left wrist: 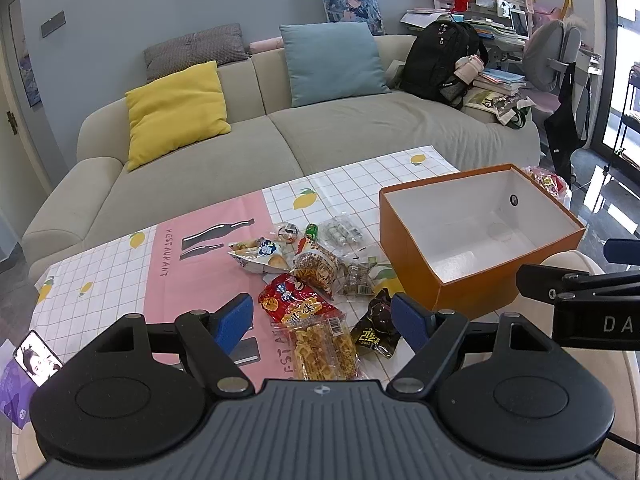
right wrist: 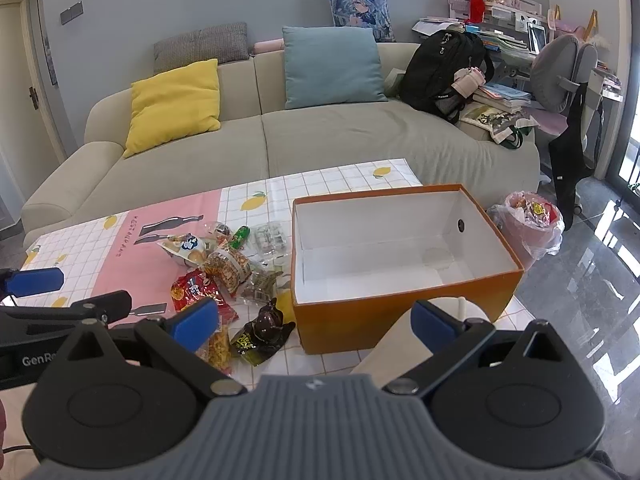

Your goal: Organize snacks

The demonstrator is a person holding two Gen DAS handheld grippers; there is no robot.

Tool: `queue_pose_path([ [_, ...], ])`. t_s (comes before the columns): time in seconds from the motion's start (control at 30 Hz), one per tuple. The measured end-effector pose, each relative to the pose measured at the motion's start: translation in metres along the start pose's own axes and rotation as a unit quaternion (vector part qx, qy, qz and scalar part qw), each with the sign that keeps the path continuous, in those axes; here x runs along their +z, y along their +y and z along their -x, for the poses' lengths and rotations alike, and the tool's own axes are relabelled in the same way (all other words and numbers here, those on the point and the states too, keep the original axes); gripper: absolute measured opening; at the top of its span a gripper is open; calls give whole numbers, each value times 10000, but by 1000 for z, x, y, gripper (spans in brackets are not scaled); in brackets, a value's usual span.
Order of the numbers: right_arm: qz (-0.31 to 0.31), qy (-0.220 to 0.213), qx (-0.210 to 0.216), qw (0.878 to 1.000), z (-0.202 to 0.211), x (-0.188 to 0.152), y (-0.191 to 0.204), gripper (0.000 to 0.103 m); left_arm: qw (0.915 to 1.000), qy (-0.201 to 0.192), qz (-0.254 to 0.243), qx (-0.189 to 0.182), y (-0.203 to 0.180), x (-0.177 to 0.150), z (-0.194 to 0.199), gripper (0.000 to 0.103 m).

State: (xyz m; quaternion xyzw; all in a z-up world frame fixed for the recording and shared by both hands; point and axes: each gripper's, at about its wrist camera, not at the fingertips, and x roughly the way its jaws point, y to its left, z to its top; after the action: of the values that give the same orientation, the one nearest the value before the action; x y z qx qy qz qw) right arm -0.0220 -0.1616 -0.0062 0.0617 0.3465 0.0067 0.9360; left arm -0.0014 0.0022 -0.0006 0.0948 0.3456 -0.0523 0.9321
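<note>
the orange box (left wrist: 476, 276) serves as the landmark here: it stands open-topped on the lemon-print tablecloth (left wrist: 120, 276), its white inside bare. far to the left of the box, at the cloth's edge, a phone (left wrist: 37, 357) lies face up with its screen lit. closer in, still left of the box, the left gripper (left wrist: 323, 318) hangs above the cloth with its blue pads spread wide and nothing between them. the snacks lie in a loose pile just left of the box: a white chip bag (left wrist: 262, 256) at the pile's far left, a red packet (left wrist: 294, 298) nearer the camera, a clear pack of yellow crackers (left wrist: 324, 350) in front of that, a round-ended pack of brown sticks (left wrist: 316, 270) in the middle, a small green tube (left wrist: 311, 232) behind it, a clear pack of small sweets (left wrist: 343, 232) toward the box's far corner, and a black pouch (left wrist: 378, 326) almost touching the box's near left corner. none of them is inside the box. in front of the box's near wall, the right gripper (right wrist: 316, 322) is likewise released, jaws wide apart and empty. to the right of the box, on the floor, stands a pink bin (right wrist: 530, 228) lined with a clear bag. behind the box runs a beige sofa (right wrist: 320, 136).
</note>
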Motion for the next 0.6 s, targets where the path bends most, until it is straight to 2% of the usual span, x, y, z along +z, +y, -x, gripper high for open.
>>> queue_pose_path([
  [0.6,27,-23,-28,10000,2,1,2,100,10000,35,19,1,1,-3,-3,92],
])
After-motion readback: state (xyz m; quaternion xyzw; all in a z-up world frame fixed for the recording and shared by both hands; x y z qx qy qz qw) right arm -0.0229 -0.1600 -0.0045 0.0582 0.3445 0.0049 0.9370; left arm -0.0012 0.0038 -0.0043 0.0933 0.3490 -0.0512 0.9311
